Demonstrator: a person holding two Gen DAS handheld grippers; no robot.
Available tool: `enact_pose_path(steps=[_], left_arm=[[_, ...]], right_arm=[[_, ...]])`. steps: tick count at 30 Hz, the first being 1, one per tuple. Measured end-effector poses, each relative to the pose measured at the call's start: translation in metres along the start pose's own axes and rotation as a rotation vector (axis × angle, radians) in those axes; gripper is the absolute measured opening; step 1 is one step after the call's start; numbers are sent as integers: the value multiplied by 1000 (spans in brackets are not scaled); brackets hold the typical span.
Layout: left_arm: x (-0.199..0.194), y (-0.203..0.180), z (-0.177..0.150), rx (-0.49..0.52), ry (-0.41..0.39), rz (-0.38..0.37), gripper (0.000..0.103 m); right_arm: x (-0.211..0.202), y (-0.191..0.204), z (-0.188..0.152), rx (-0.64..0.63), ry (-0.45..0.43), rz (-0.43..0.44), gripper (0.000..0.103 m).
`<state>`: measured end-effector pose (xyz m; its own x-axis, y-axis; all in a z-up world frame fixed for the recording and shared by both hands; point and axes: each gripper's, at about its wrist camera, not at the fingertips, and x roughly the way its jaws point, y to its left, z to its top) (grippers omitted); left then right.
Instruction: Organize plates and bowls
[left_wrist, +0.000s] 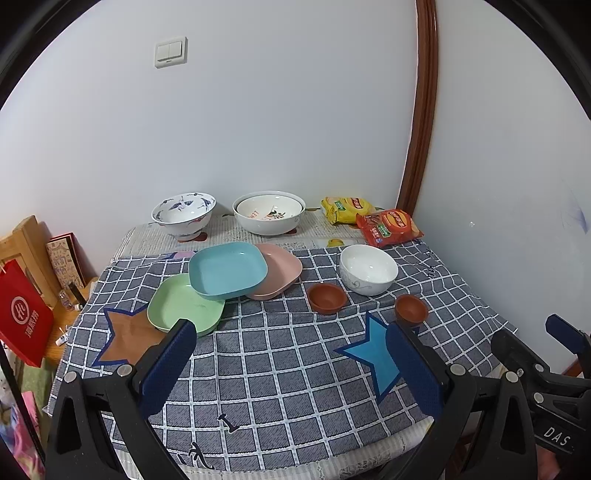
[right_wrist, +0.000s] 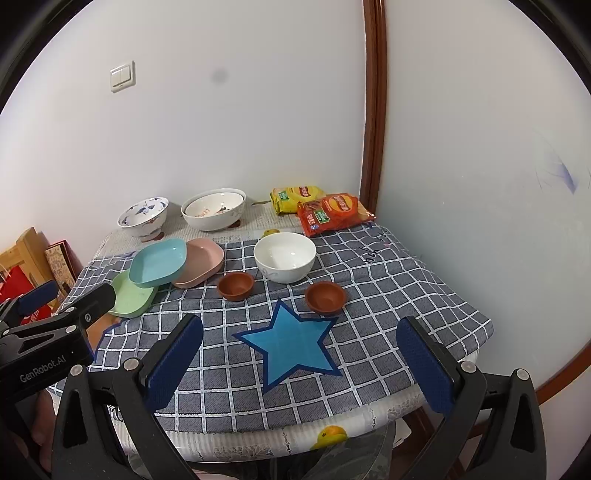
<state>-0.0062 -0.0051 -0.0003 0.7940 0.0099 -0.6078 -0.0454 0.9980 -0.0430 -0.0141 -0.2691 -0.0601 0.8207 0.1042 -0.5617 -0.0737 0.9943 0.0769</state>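
Observation:
A blue square plate (left_wrist: 227, 269) (right_wrist: 159, 263) lies across a green plate (left_wrist: 181, 306) (right_wrist: 133, 293) and a pink plate (left_wrist: 280, 271) (right_wrist: 203, 260). A white bowl (left_wrist: 367, 269) (right_wrist: 284, 256) and two small brown bowls (left_wrist: 327, 298) (left_wrist: 410, 309) (right_wrist: 235, 286) (right_wrist: 325, 296) sit to the right. A crane-patterned bowl (left_wrist: 183, 214) (right_wrist: 144, 216) and nested white bowls (left_wrist: 269, 212) (right_wrist: 213, 208) stand at the back. My left gripper (left_wrist: 291, 363) and right gripper (right_wrist: 301, 365) are open and empty above the near table.
The table has a grey checked cloth (left_wrist: 280, 384) (right_wrist: 388, 295) with a blue star (right_wrist: 291, 343) and a brown star (left_wrist: 125, 338). Two snack bags (left_wrist: 388, 227) (right_wrist: 332, 212) lie at the back right corner. A red bag (left_wrist: 22, 314) and wooden furniture (left_wrist: 26, 240) stand left.

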Motion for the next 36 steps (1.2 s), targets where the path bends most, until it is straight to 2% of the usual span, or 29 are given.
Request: enact_pose_path(steps=[36], left_arm=[[-2, -4, -3, 20, 0, 6, 103]], right_arm=[[-2, -1, -1, 3, 0, 2, 103]])
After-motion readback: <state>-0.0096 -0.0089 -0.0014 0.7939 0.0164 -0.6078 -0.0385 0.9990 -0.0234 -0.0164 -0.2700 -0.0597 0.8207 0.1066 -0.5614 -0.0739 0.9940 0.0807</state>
